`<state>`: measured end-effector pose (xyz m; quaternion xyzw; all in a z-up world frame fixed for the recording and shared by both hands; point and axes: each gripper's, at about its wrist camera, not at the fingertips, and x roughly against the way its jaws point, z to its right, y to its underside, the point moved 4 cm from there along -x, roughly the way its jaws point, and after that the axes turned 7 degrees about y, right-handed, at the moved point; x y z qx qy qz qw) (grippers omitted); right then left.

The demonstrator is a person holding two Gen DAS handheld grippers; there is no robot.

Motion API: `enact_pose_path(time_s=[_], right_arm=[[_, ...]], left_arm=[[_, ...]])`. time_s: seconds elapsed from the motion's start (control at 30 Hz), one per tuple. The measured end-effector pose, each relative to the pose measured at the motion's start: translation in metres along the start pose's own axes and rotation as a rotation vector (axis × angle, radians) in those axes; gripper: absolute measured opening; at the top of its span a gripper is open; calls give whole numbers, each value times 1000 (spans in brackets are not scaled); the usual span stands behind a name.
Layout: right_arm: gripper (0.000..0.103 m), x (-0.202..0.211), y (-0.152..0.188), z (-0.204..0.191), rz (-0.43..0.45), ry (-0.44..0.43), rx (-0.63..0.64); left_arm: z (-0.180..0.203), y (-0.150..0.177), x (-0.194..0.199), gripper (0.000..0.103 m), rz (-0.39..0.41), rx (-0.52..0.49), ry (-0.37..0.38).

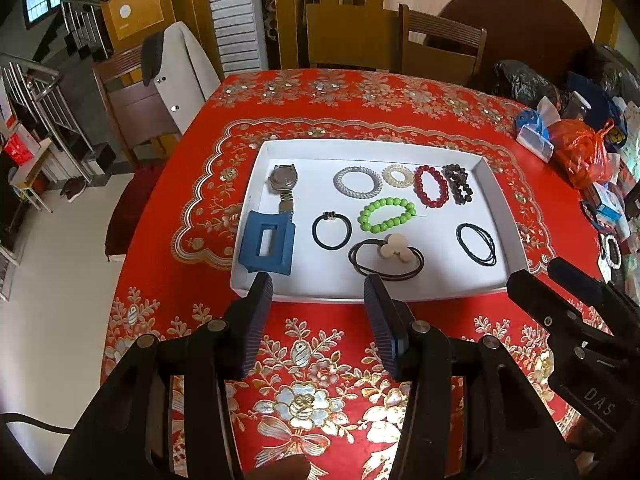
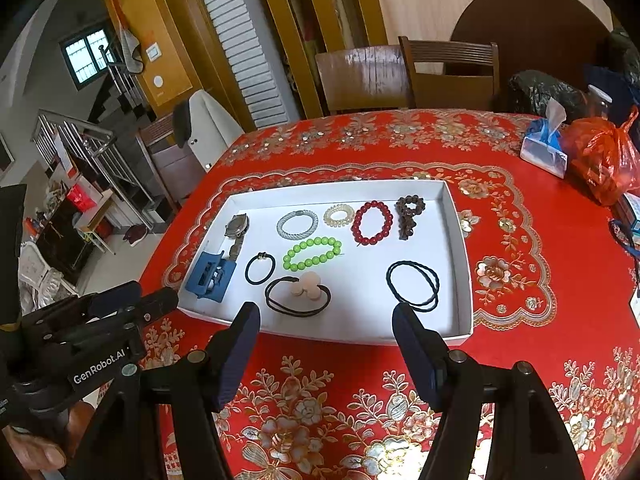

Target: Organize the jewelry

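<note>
A shallow white tray (image 1: pixel 494 188) sits on the tabletop (image 1: pixel 320 96), which is covered by a red cloth with gold flowers, and all the jewelry lies inside it. At the tray's left side a watch (image 1: pixel 282 178) lies with its strap running toward a blue hair clip (image 1: pixel 267 245) that touches the strap's end. Along the far row sit a clear bangle (image 1: pixel 357 181), a small pale coil tie (image 1: pixel 398 175), a red bead bracelet (image 1: pixel 430 184) and a dark bead bracelet (image 1: pixel 459 182). A green bead bracelet (image 1: pixel 386 214) lies in the middle, with a black hair tie (image 1: pixel 331 230) to its left, a hair tie with pale discs (image 1: pixel 394 254) nearer the front edge, and a thin black cord loop (image 1: pixel 476 244) on the right. The left claw (image 1: pixel 318 292) hovers over the tray's near rim, wide open and holding nothing. The right claw (image 2: pixel 326 316) hangs likewise over the near rim, spread open and empty. A tissue pack (image 2: pixel 545 148) and an orange bag (image 2: pixel 600 160) rest at the tabletop's far right
</note>
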<state>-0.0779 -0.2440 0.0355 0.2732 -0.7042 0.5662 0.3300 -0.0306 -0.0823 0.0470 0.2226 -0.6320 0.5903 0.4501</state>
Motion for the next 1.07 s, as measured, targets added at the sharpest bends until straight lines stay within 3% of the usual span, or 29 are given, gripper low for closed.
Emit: enact_pose_path(time_s=[0.77,1.07], right_arm=[[66,-8,2,-4,-25,-14,13],[66,-10,5,11,-28,-5,-6]], left_arm=[[-2,2,-2,47,-8,2,-2],[0,7,-11,47,-22,9,38]])
